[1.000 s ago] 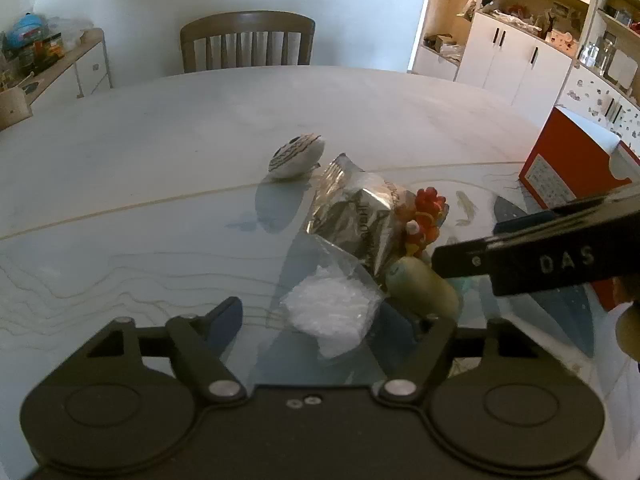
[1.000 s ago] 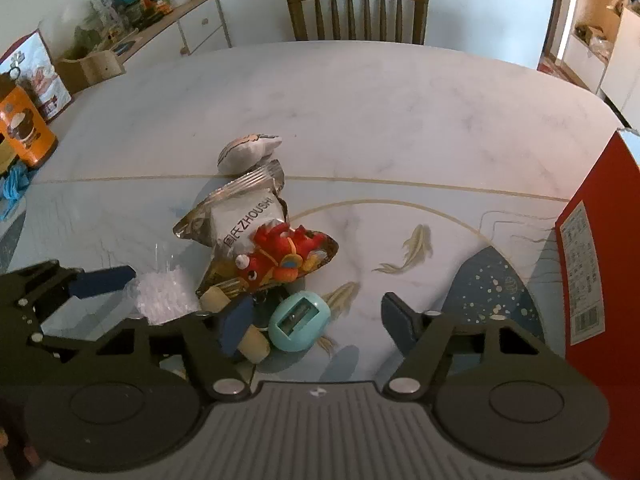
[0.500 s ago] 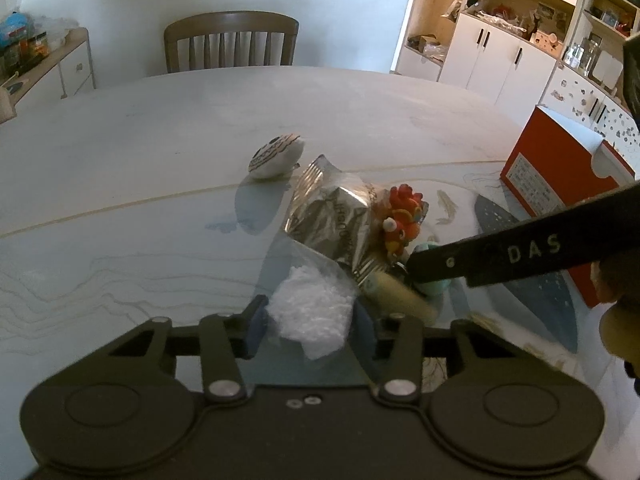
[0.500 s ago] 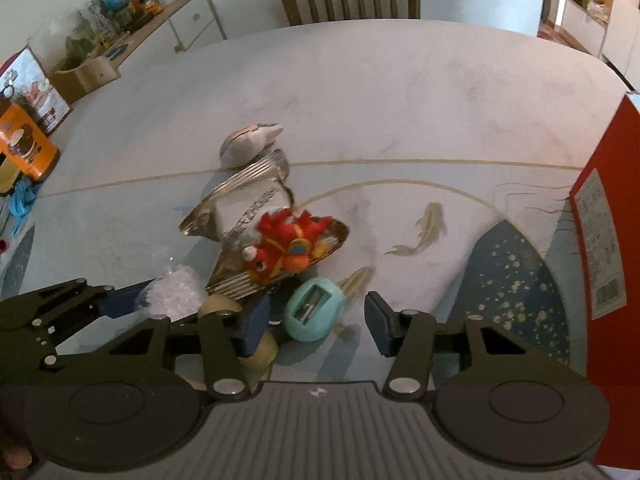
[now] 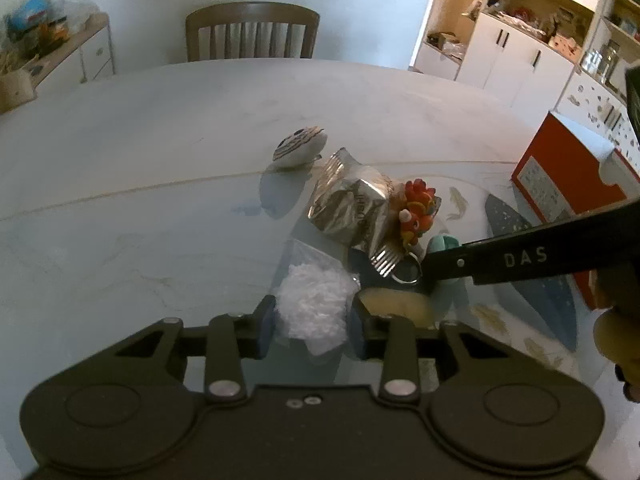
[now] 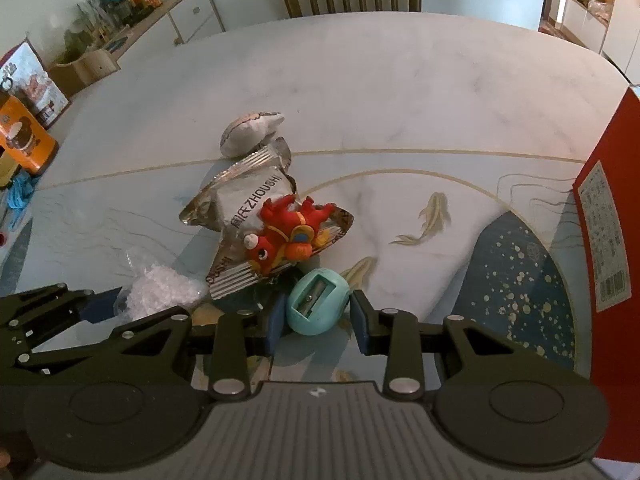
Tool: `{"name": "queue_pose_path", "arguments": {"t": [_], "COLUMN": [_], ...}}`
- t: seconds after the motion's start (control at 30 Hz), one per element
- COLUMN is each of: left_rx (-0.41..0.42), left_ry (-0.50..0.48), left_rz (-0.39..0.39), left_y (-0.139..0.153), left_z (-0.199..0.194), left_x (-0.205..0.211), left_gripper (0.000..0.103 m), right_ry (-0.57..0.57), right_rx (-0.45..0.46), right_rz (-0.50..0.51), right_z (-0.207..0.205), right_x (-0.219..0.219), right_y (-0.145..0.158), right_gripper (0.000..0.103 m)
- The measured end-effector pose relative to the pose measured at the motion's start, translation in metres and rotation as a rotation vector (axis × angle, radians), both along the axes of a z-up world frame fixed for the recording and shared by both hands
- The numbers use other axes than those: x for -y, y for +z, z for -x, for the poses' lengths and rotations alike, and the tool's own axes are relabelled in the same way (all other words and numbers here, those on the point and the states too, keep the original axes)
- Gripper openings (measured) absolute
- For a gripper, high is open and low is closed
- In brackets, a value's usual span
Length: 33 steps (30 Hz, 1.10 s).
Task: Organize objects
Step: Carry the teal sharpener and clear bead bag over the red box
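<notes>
A clear bag of white flakes [image 5: 312, 308] lies on the table's near part, and my left gripper [image 5: 312, 326] is shut on it, one pad on each side. In the right wrist view my right gripper [image 6: 316, 322] is shut on a teal egg-shaped pencil sharpener [image 6: 316, 306] that rests on the table. Just beyond the sharpener a red toy keychain [image 6: 288, 232] lies on a silver snack packet [image 6: 248, 200]. A white striped pouch [image 6: 250, 132] sits behind the packet. A beige cylinder [image 5: 394, 304] lies right of the bag.
A red box [image 6: 608, 240] stands at the table's right edge. A wooden chair [image 5: 252, 32] is at the far side. An orange carton [image 6: 20, 140] and clutter sit on the left. My two grippers work close side by side.
Both grippers moved forward and shut: the left on the bag of white flakes, the right on the teal sharpener.
</notes>
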<state>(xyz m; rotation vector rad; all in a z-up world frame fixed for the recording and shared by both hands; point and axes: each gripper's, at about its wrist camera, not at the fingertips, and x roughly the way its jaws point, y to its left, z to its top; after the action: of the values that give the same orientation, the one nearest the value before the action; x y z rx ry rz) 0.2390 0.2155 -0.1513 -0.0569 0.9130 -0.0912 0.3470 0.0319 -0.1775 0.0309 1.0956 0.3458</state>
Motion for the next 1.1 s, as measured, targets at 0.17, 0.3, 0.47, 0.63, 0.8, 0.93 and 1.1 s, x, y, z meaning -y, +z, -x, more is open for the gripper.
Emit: {"name": "queue_pose_path", "arguments": {"t": [0.17,0.3,0.47,0.63,0.8,0.93,1.1], "left_rx": [0.012,0.03,0.043,0.067,0.08,0.081,0.088], "left_ry": [0.028,0.031,0.019,-0.012,-0.043,-0.074,-0.113], "left_rz": [0.035,0.057,0.086,0.09,0.114,0.149,0.155], "left_y": [0.014,0.031,0.056,0.08,0.098,0.11,0.12], "left_z": [0.01,0.016,0.021,0.025,0.03,0.032,0.03], "left_x": [-0.002,0.004,0.02,0.047,0.077,0.1,0.136], "left_gripper": [0.033,0.033,0.033,0.033,0.033,0.033,0.033], "right_ry": [0.003,0.001,0.006,-0.003,-0.025,-0.042,-0.07], "right_rx": [0.013,0.024,0.047,0.071,0.099,0.105,0.119], "right_rz": [-0.026,-0.056,-0.085,-0.122,-0.165,-0.188,-0.202], "right_z": [0.01,0.022,0.04,0.057,0.074,0.084,0.093], "right_x": [0.007,0.019,0.035,0.056,0.088,0.114,0.153], "right_y": [0.014,0.031,0.056,0.081,0.103,0.115,0.124], "right_gripper": [0.034,0.034,0.034,0.034,0.034,0.034,0.034]}}
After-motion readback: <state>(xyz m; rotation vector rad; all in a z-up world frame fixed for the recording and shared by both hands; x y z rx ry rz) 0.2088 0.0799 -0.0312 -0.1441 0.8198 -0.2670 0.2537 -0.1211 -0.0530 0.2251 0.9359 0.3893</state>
